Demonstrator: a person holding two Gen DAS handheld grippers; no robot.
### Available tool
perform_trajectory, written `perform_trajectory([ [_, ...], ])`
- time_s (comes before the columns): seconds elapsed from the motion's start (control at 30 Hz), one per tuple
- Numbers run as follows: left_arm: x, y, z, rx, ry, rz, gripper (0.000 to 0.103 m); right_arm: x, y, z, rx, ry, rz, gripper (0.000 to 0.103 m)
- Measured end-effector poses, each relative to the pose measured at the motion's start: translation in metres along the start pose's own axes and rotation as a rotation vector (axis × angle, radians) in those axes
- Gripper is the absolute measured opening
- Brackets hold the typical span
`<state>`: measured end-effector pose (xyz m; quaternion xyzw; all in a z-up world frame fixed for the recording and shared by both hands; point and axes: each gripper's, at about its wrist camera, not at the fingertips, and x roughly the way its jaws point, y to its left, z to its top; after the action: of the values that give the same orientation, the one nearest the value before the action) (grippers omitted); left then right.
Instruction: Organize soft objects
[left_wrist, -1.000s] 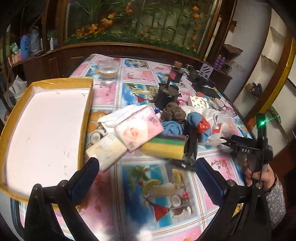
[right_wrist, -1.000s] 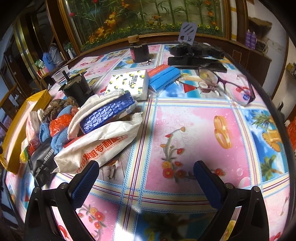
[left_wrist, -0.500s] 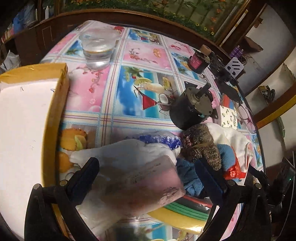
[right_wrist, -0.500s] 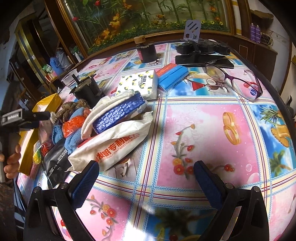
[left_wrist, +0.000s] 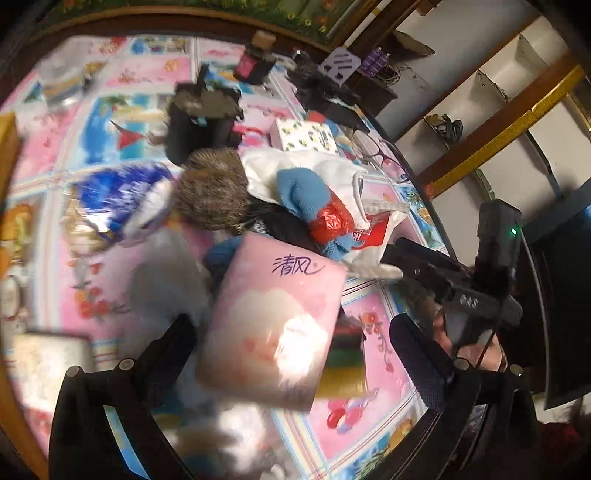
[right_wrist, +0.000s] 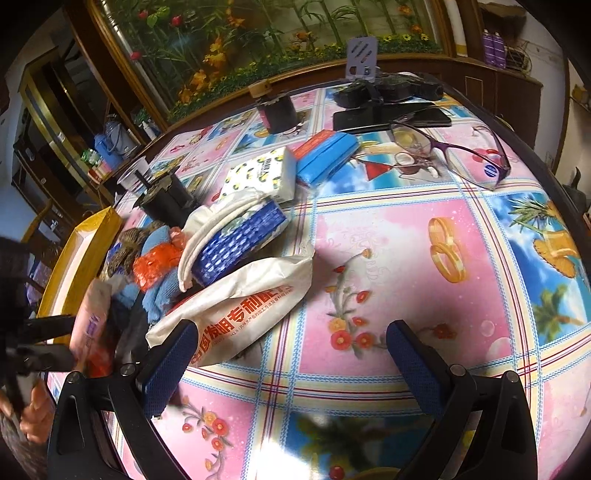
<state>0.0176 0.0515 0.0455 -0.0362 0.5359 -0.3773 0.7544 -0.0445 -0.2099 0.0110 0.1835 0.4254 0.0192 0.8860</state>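
A pile of soft things lies on the flowered tablecloth. In the left wrist view my left gripper (left_wrist: 295, 354) is open, its fingers wide on either side of a pink tissue pack (left_wrist: 275, 325) that fills the gap without touching the pads. Behind it lie a brown knitted item (left_wrist: 212, 188), blue gloves (left_wrist: 301, 195), a red crinkled bag (left_wrist: 330, 219) and a blue-white pack (left_wrist: 118, 195). A yellow-green sponge (left_wrist: 343, 369) lies under the pack. My right gripper (right_wrist: 291, 358) is open and empty over the cloth beside a white printed bag (right_wrist: 240, 310).
A yellow-rimmed white tray (right_wrist: 79, 258) stands left of the pile. A black motor (left_wrist: 201, 118), a lemon-print tissue box (right_wrist: 262, 177), a blue case (right_wrist: 327, 155), glasses (right_wrist: 450, 155) and black devices (right_wrist: 388, 92) sit farther back.
My left gripper has swung right and dropped close over the pink tissue pack, so the tray has left its view. My right gripper has edged closer to the white printed bag.
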Motion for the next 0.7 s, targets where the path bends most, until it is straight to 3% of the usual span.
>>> perform_trajectory([
  [0.13,-0.051,0.021,-0.013,-0.042,-0.084,0.116,0.103,-0.002,-0.003,0.000,0.018,-0.005,0.011,0.103],
  [0.23,-0.068,0.037,-0.026,-0.054,-0.085,0.218,0.103,-0.006,-0.003,0.001,0.015,-0.025,0.015,0.103],
  [0.53,-0.035,0.056,-0.038,-0.023,-0.005,0.452,0.103,-0.018,-0.007,0.003,0.034,-0.080,0.023,0.103],
  [0.7,-0.020,0.062,-0.031,-0.037,-0.017,0.467,0.103,-0.020,-0.007,0.002,0.033,-0.087,0.027,0.103],
])
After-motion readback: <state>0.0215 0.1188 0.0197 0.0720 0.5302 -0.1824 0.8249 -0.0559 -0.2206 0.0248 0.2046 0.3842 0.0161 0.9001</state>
